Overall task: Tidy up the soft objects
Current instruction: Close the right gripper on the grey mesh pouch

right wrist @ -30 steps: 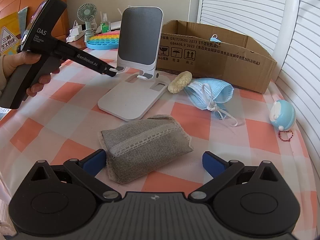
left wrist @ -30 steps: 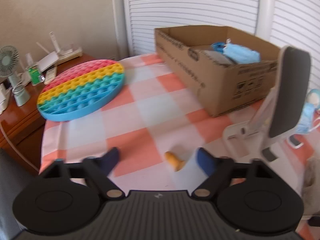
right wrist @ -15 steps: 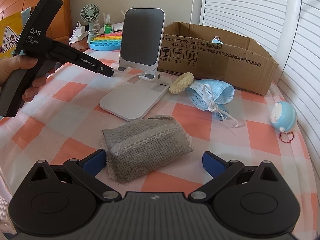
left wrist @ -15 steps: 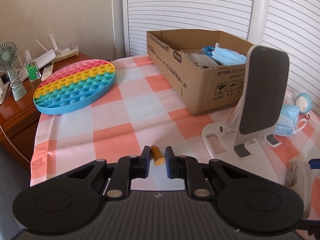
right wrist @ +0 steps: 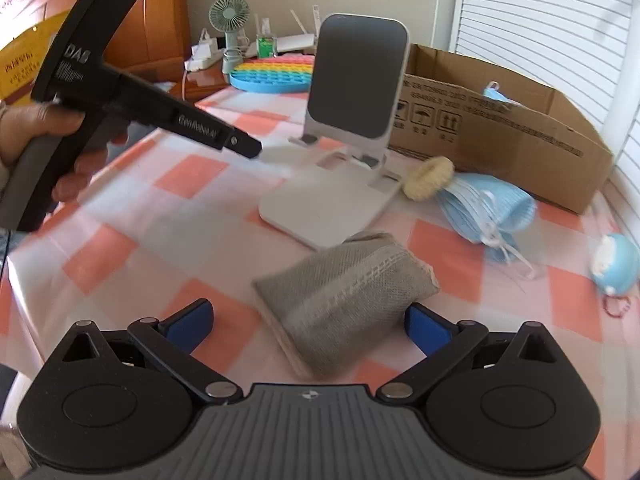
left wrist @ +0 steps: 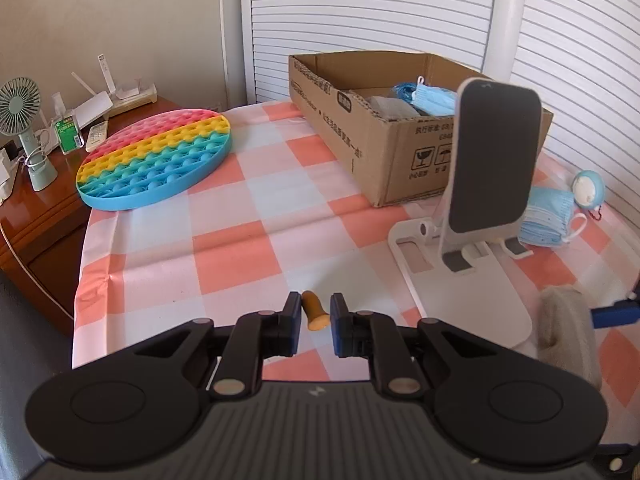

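From the left wrist, the left gripper [left wrist: 315,320] has its jaws drawn close together around a small orange earplug [left wrist: 313,314], which sits between the blue pads; a narrow gap shows on its right side, so I cannot tell whether it is truly pinched. The earplug lies at the near part of the checked worktop [left wrist: 240,216]. Farther off, a cardboard box [left wrist: 384,140] holds blue face masks [left wrist: 430,94] and a grey piece, a white phone stand [left wrist: 472,216] rises to the right, and a round rainbow bubble toy [left wrist: 156,158] lies to the left beside a small fan [left wrist: 24,128]. From the right wrist, the right gripper [right wrist: 308,326] is released, its jaws spread wide on either side of a grey fabric pouch [right wrist: 344,300] that rests on the worktop, the right pad just beside the pouch's edge. Beyond the pouch stand the phone stand and the box; a pale yellow sponge [right wrist: 428,178] and a bundle of blue masks [right wrist: 488,208] lie before the box, and a blue round keychain toy [right wrist: 614,264] sits at far right. The left hand [right wrist: 48,148] grips its tool at left.
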